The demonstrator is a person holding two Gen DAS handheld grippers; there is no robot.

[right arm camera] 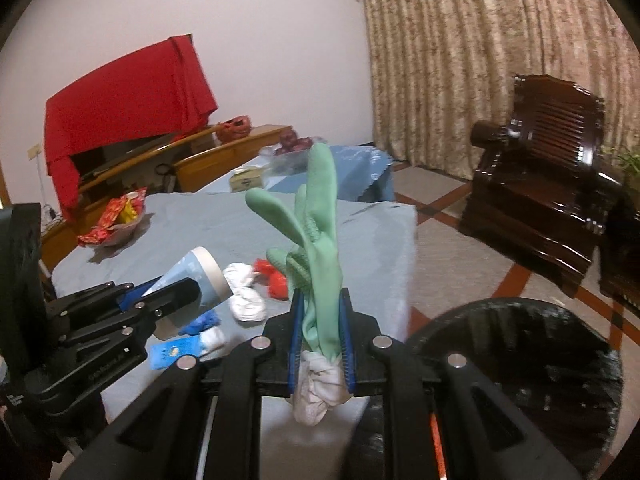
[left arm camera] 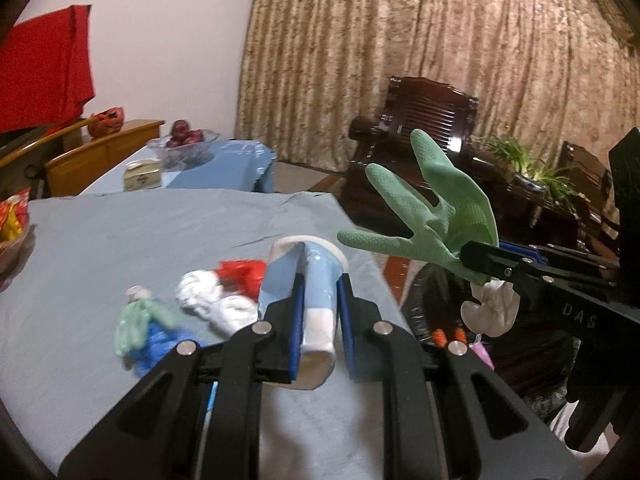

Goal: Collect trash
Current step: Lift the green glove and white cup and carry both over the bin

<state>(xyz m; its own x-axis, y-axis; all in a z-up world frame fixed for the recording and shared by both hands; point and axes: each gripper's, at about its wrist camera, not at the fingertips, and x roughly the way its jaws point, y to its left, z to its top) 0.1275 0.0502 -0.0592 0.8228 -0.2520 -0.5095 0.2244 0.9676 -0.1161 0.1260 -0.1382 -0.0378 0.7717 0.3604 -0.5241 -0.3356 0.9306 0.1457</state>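
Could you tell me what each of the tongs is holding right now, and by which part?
The left tongs pinch the crushed paper cup across its lower body; the right tongs clamp the green rubber glove near its cuff.

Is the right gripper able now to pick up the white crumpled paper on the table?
Probably not yet. The right gripper is shut on the green glove, so its jaws are occupied. The white crumpled paper itself lies uncovered on the table.

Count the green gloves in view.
2: one glove clamped in the right gripper; a second glove lying on the table. Others may be hidden.
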